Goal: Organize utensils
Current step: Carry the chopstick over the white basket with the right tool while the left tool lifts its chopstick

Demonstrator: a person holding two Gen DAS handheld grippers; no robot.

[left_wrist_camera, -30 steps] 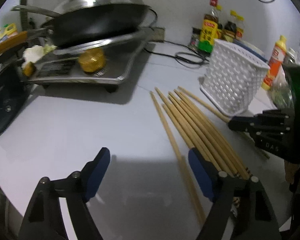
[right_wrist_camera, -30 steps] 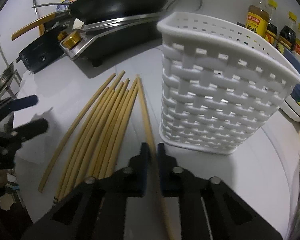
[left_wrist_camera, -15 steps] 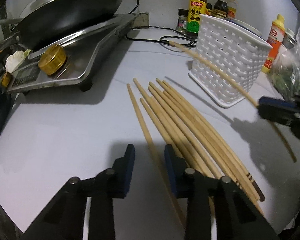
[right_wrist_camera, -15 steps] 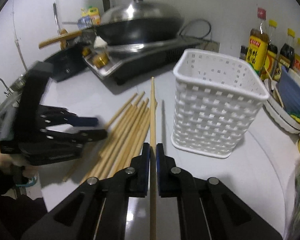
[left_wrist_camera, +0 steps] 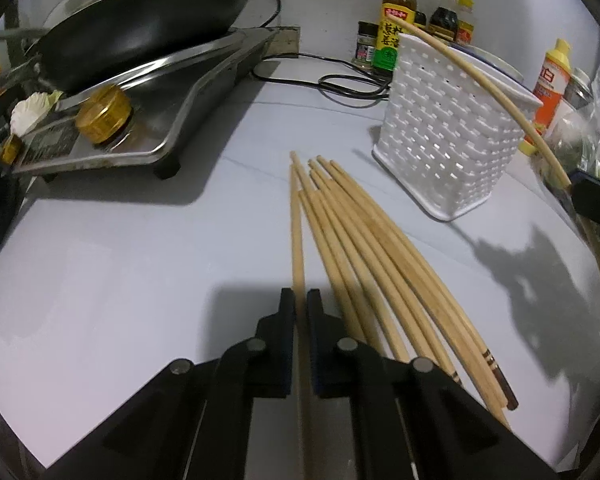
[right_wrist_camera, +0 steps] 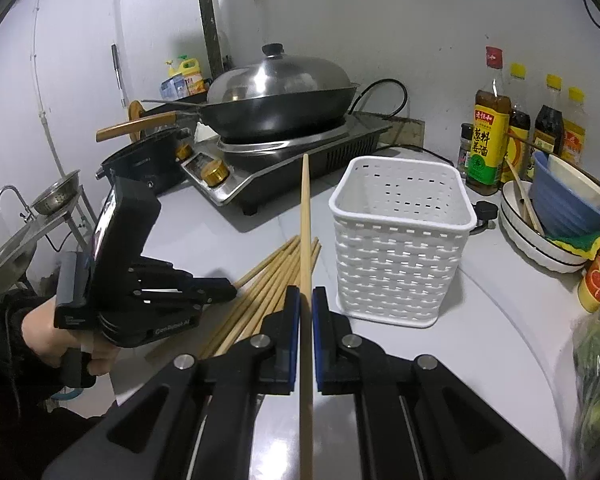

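From the left wrist, the left gripper (left_wrist_camera: 300, 312) is clamped on the leftmost chopstick (left_wrist_camera: 297, 232) of the row on the bench (left_wrist_camera: 120, 260), while from the right wrist the right gripper (right_wrist_camera: 306, 308) pinches a raised chopstick (right_wrist_camera: 306, 220), with the white basket (right_wrist_camera: 400, 248) just right of it.

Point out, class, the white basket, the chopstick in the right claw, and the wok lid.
white basket (right_wrist_camera: 400, 268): right wrist view, front woven wall.
chopstick in the right claw (right_wrist_camera: 305, 220): right wrist view, mid shaft.
wok lid (right_wrist_camera: 276, 76): right wrist view, steel dome.
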